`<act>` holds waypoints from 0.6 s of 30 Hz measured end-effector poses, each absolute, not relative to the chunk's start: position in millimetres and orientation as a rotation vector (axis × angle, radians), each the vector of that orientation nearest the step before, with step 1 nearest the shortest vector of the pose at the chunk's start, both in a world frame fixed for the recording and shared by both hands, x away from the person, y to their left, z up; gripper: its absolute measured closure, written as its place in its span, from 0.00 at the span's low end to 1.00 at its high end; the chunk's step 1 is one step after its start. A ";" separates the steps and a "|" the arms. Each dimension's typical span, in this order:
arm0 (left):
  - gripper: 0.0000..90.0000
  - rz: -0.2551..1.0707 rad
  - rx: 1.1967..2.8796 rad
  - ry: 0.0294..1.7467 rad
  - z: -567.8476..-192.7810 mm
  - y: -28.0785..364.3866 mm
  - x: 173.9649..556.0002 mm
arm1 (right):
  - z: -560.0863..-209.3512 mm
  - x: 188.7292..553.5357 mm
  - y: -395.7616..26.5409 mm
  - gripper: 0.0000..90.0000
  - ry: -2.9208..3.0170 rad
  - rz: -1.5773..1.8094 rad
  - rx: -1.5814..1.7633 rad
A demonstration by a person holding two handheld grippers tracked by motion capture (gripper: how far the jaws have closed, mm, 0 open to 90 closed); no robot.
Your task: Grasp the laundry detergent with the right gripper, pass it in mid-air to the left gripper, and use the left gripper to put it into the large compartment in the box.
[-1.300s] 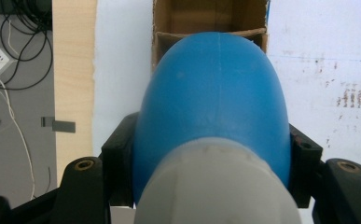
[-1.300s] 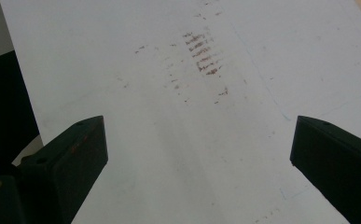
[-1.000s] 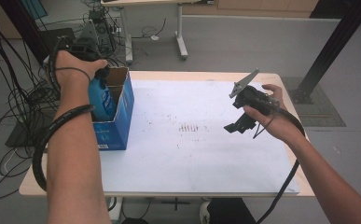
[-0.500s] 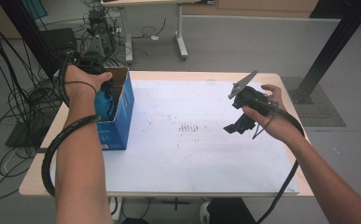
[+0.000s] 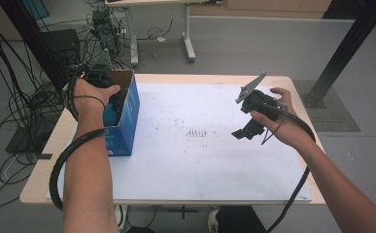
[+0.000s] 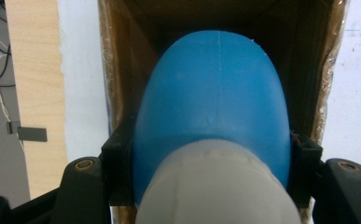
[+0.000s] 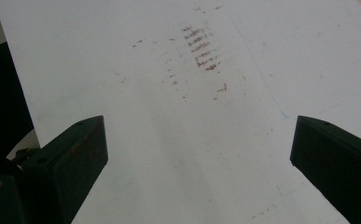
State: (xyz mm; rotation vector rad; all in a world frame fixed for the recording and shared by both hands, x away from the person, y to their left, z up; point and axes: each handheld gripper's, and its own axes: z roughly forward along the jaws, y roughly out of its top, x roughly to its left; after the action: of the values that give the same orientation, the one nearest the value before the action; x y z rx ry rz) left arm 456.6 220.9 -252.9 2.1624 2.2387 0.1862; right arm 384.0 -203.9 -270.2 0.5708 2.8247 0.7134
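At the table's near edge the person's two forearms come in over the white sheet [image 5: 185, 174] that covers most of the light wooden table [image 5: 40, 165]. On the right side, above the sheet and well apart from the box, the right gripper [image 5: 244, 132] hangs in the air with its fingers [image 7: 71, 158] spread wide and nothing between them; in the right gripper view they frame bare white sheet with a patch of short brown scuff marks [image 7: 201, 51] farther off. Near the table's left edge stands an open-topped blue cardboard box [image 5: 127, 121], upright, with plain brown inner walls [image 6: 122, 93]. The left gripper [image 5: 109, 99] reaches down into the box's open top from above, and the hand that carries it sits over the box's rim. In the left gripper view its fingers [image 6: 117, 168] press on either side of a smooth blue rounded plastic object with a pale grey end [image 6: 215, 121]; the grey end lies nearest the camera and the blue dome points down into the box. The object sits between the brown walls, already inside the opening, and fills much of the box's width. Whether it touches the box's floor cannot be told, and the deeper part of the box is dark.
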 end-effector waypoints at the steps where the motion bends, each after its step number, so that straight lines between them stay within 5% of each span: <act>1: 0.41 0.184 2.165 2.236 -253.8 220.9 456.7 | -270.8 384.0 -203.7 0.05 2.828 0.710 0.572; 18: 0.41 0.188 2.195 2.244 -276.3 218.9 456.8 | -273.3 384.9 -208.0 0.05 2.827 0.701 0.583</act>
State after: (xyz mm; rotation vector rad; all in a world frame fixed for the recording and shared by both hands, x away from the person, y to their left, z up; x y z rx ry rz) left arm 456.8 218.9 -276.3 2.1951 2.2444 0.1876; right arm 384.9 -208.0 -273.3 0.5830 2.8272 0.7010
